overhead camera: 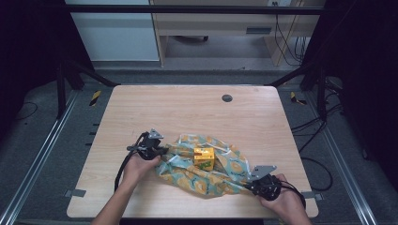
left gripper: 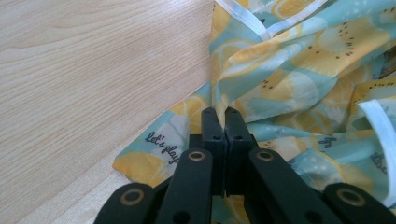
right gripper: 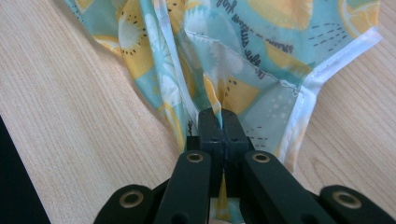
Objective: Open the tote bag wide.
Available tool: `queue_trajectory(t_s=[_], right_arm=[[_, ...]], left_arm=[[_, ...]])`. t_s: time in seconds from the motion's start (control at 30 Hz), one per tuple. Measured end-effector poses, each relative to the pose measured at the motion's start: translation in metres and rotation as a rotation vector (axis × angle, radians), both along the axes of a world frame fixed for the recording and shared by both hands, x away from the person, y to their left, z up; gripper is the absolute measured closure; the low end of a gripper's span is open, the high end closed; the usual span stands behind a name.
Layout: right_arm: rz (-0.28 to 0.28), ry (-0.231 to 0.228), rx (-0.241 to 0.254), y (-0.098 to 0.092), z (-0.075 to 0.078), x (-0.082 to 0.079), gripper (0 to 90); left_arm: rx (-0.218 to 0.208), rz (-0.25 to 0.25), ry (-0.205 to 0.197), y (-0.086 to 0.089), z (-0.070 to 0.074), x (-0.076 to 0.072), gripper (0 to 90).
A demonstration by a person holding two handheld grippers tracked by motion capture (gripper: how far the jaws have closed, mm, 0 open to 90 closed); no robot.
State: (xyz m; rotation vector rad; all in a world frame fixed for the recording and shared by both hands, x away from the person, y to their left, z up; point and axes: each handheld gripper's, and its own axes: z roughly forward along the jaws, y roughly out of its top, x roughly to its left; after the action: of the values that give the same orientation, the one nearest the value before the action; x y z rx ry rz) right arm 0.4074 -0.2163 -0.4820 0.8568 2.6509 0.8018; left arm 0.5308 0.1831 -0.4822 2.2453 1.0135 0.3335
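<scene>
Forearms reach in from the near edge of the counter (overhead camera: 141, 108), each hand low over the wood. The left gripper (overhead camera: 162, 151) sits at the left end of the patterned cloth (overhead camera: 220, 176), its jaws pressed together and pinching a fold of the fabric. The right gripper (overhead camera: 249, 187) lies at the cloth's near right corner, jaws likewise clamped on a fold beside the white hem. One cloth lies bunched between the two grippers, and one yellow carton (overhead camera: 204, 158) stands on its middle.
</scene>
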Motion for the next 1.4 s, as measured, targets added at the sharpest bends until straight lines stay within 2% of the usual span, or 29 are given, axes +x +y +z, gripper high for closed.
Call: queue_trajectory(t_s=[0.3,0.5,0.87,1.0,1.13,1.27,1.4], right_arm=[[0.006,-0.004,0.002,-0.001,0.000,0.000,90.0],[-0.006,-0.004,0.017,-0.003,-0.001,-0.001,90.0],[-0.007,-0.008,0.029,-0.005,-0.002,-0.002,90.0],[-0.016,-0.005,0.050,-0.005,0.001,-0.002,89.0],[-0.029,-0.043,0.113,-0.004,0.007,-0.001,71.4],[-0.015,-0.088,0.128,0.002,0.019,-0.002,56.2],[-0.005,-0.107,0.141,0.005,0.028,-0.004,44.8]], left_arm=[[0.006,0.000,-0.004,0.000,0.000,0.000,89.8],[0.024,-0.001,-0.025,-0.001,-0.001,-0.001,89.8],[0.022,0.006,-0.020,-0.001,0.000,-0.001,89.4],[0.021,-0.007,-0.061,0.001,0.003,-0.004,83.1],[-0.037,0.007,-0.105,0.007,0.013,-0.009,70.9],[-0.067,0.003,-0.149,0.009,0.025,-0.016,61.9],[-0.093,-0.007,-0.166,0.009,0.036,-0.021,51.7]])
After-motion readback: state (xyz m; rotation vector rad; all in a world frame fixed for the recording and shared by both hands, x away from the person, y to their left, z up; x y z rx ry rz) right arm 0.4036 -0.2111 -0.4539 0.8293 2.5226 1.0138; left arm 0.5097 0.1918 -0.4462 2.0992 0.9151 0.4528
